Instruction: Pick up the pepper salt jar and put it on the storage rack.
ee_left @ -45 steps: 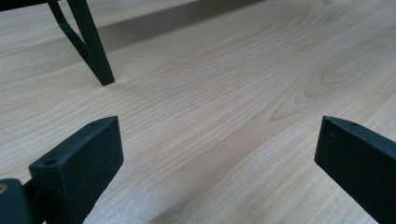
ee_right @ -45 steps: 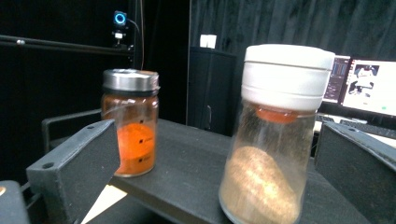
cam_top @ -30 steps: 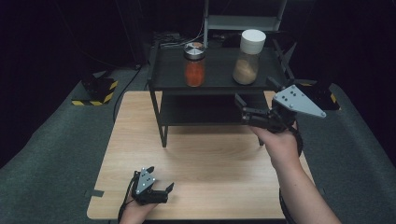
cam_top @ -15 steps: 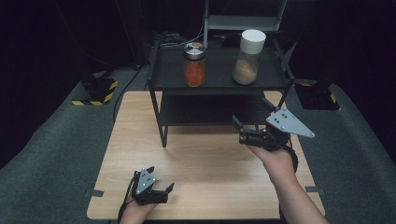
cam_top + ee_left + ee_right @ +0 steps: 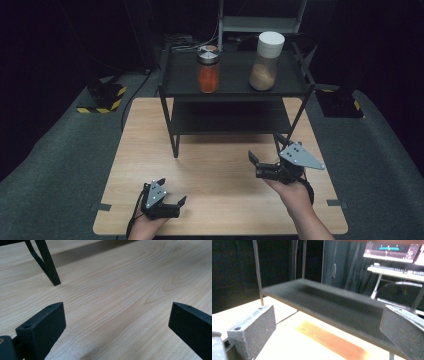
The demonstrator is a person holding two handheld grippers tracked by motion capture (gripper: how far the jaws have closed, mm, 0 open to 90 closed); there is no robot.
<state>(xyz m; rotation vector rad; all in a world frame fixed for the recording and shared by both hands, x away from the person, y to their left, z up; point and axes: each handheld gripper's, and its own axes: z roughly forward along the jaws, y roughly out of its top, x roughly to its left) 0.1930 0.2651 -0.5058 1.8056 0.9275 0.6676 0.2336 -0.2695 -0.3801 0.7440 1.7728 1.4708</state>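
The right gripper (image 5: 260, 165) is hovering at the lower right of the frame, jaws spread wide and gripping nothing, pointing at the black shelf rack (image 5: 235, 90). The left gripper (image 5: 172, 205) is resting at the lower left on the table (image 5: 220, 165), jaws likewise wide apart and empty

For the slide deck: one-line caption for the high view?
Both open grippers, left and right, over the wooden table before a two-jar shelf.

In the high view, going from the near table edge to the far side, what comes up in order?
Left gripper → right gripper → black shelf rack → red-filled jar and tan-filled jar with white lid on its top shelf.
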